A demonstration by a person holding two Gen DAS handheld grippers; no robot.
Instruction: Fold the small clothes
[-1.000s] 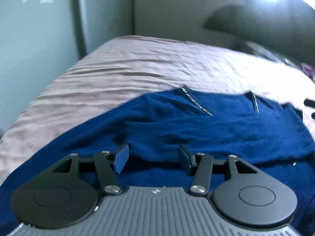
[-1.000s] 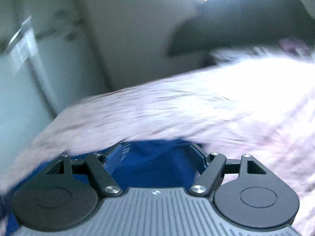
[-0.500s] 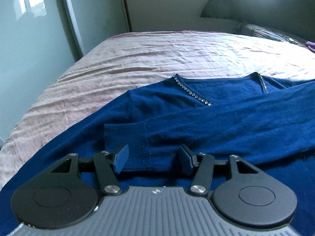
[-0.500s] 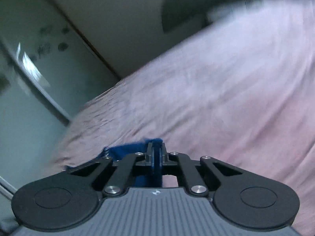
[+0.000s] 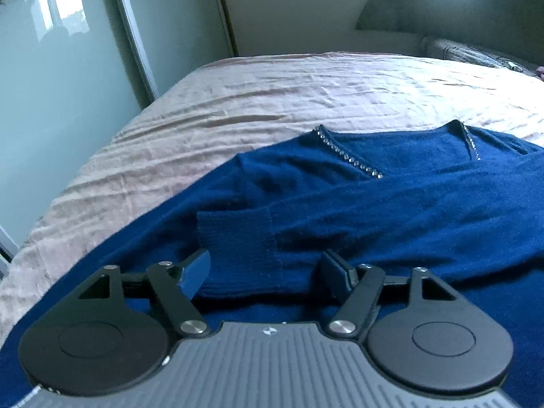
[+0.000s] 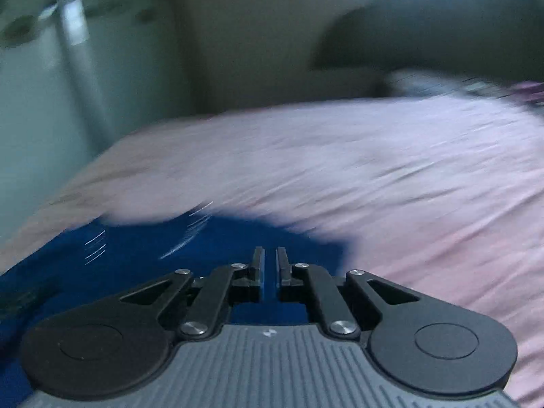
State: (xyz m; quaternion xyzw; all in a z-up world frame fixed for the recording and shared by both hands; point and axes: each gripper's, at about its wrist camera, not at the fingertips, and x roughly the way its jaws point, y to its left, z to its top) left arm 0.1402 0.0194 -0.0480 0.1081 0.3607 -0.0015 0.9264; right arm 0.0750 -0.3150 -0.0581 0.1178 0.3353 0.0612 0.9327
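Note:
A dark blue sweater (image 5: 391,200) with a rhinestone neckline (image 5: 350,159) lies on the pink bed (image 5: 272,102). One sleeve is folded across its body, its ribbed cuff (image 5: 238,238) just ahead of my left gripper (image 5: 265,272), which is open with the cuff between the fingers. In the blurred right wrist view the sweater (image 6: 170,255) lies under my right gripper (image 6: 270,265). Its jaws stand a narrow gap apart with nothing between them.
A mirrored wardrobe door (image 5: 61,85) stands left of the bed. A dark headboard (image 5: 442,10) and a patterned pillow (image 5: 476,56) are at the far end. The bed's left edge (image 5: 20,248) is close to the sweater.
My right gripper closed from wide open, then opened a small gap, and swung back over the sweater. The sleeve now lies across the sweater's body. My left gripper stayed open over the cuff.

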